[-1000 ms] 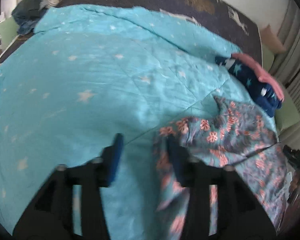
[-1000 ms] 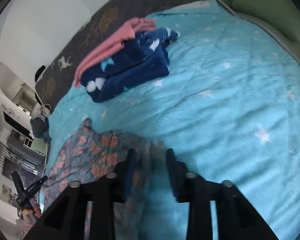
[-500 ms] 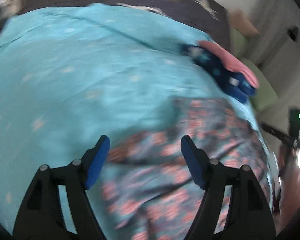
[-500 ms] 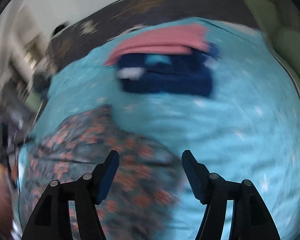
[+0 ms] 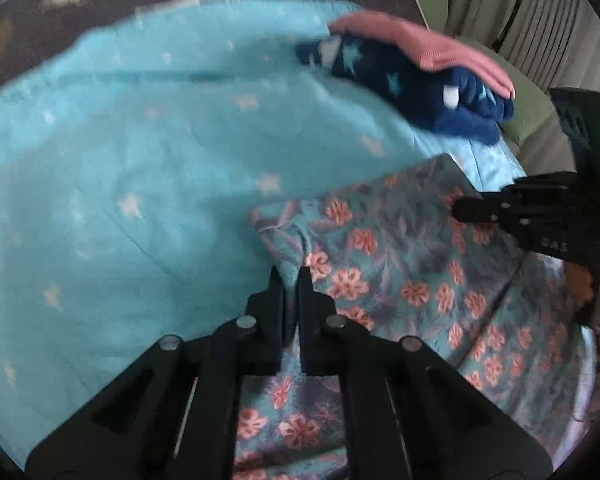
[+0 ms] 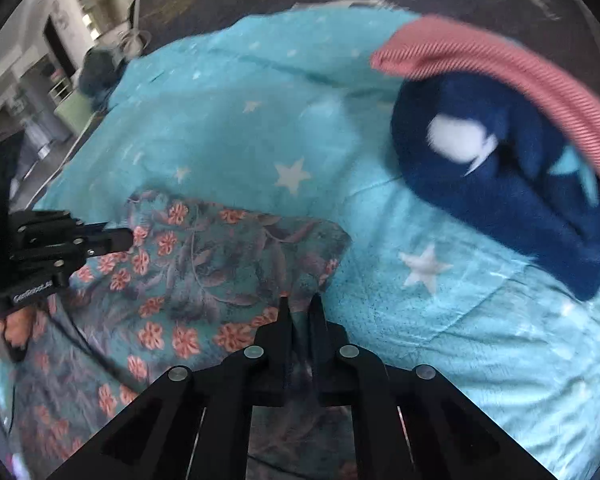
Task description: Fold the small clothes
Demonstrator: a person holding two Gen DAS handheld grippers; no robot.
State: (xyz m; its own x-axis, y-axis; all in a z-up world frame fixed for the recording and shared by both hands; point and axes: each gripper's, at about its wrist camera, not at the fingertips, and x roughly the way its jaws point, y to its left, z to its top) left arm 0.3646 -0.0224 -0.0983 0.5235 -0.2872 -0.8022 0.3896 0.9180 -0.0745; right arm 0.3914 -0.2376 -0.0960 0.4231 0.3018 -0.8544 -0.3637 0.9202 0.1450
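1. Plenty of bare turquoise star quilt (image 5: 132,152) across the left.
2. Left gripper (image 5: 291,276) clamped on floral garment (image 5: 400,248) edge, bottom centre.
3. Right gripper (image 6: 300,304) pinching its far edge.
4. Navy-pink folded stack (image 5: 420,68) upper right, apart.

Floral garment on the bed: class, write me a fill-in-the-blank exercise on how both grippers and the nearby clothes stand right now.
1. The left gripper is ____ on the floral garment.
2. The right gripper pinches the garment's ____ edge.
3. A pink garment lies ____ the navy star-print garment.
4. The quilt is patterned with white ____.

Missing words: shut; right; on top of; stars
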